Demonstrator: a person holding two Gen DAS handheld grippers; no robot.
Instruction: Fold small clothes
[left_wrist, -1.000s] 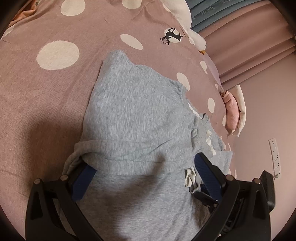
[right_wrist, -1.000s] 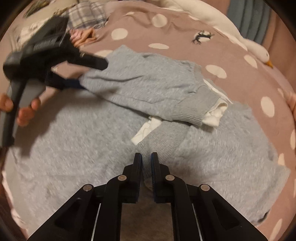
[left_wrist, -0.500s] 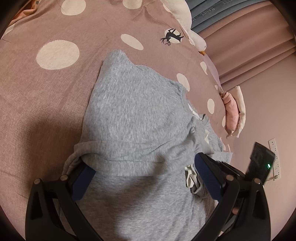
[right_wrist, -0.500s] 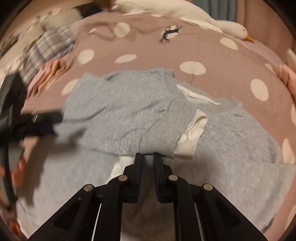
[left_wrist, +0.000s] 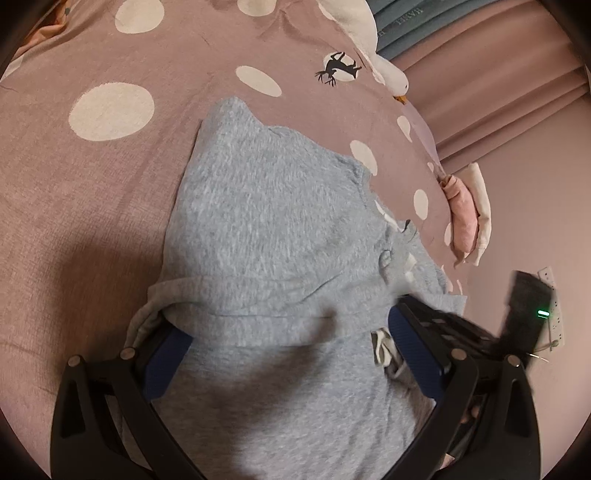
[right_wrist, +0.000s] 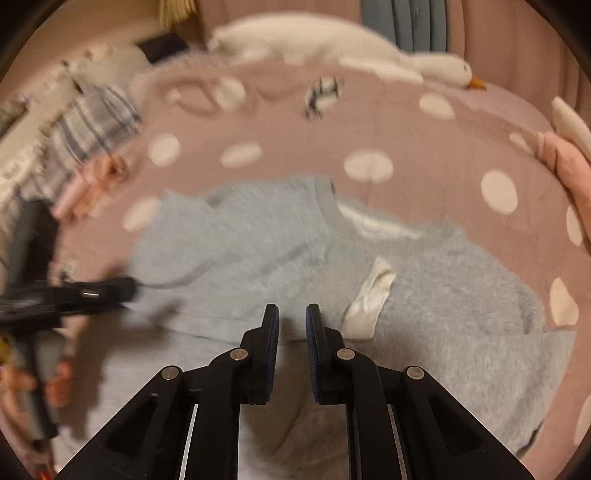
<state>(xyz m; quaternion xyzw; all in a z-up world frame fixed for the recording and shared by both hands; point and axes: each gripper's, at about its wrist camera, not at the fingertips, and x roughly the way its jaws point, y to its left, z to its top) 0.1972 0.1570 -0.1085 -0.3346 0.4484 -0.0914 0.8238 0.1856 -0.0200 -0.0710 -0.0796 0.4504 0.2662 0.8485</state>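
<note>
A grey sweatshirt (left_wrist: 273, 229) lies on the pink dotted bedspread (left_wrist: 74, 184), with one sleeve folded across its body. My left gripper (left_wrist: 291, 332) is open wide, its fingers down on the grey cloth on either side of the folded part. My right gripper (right_wrist: 291, 321) is open a little and empty, low over the sweatshirt (right_wrist: 443, 295) beside a white inner lining (right_wrist: 369, 295). The right gripper also shows blurred at the right of the left wrist view (left_wrist: 443, 325). The left gripper shows blurred at the left of the right wrist view (right_wrist: 74, 295).
A white goose plush (right_wrist: 351, 48) lies along the far side of the bed. Folded pink and cream clothes (left_wrist: 469, 214) sit at the bed's right edge. Plaid and pink clothes (right_wrist: 85, 147) are piled at the far left. A wall socket strip (left_wrist: 554, 306) is on the right.
My right gripper has let go of the sleeve cuff and opened slightly, pulling back over the sweatshirt. The sleeve now lies folded across the body. My left gripper has stayed in place.
</note>
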